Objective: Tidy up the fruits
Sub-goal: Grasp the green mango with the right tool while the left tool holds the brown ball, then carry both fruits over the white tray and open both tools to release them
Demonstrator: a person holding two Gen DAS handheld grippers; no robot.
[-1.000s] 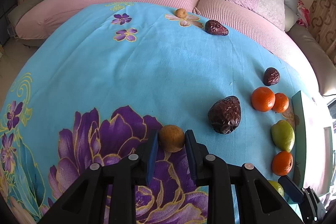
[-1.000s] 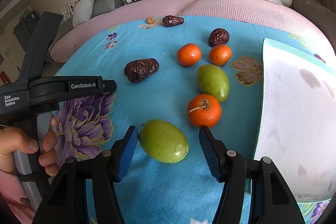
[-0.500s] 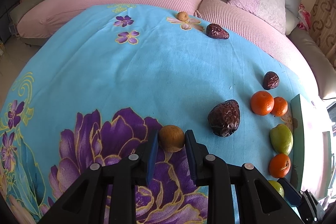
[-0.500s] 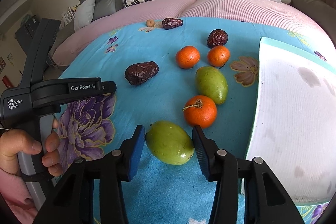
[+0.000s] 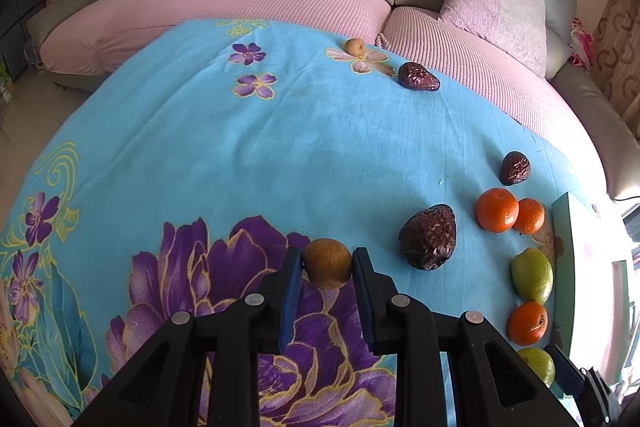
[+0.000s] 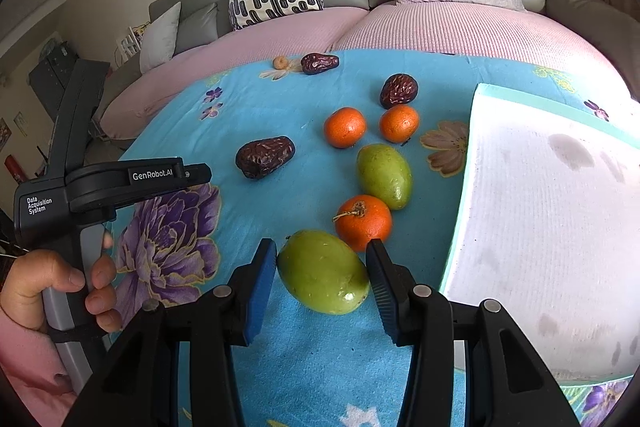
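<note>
Here, in the left wrist view, the left tongs (image 5: 327, 261) are closed tight on a small brown fruit (image 5: 327, 261), which sits on the big purple flower of the blue cloth (image 5: 200, 155). At about 2 o'clock from it lies a big wrinkly date (image 5: 429, 235), with two oranges (image 5: 496, 209) past that. In the right wrist view, the right tongs (image 6: 322, 261) are partly open around a green mango (image 6: 323, 271), both pads just beside it or touching; I cannot tell which. An orange with a stem (image 6: 363, 222) touches the mango at 1 o'clock. A white mat (image 6: 548, 219) lies at 3 o'clock. A hand (image 6: 52, 287) holds the other tool at 9 o'clock.
</note>
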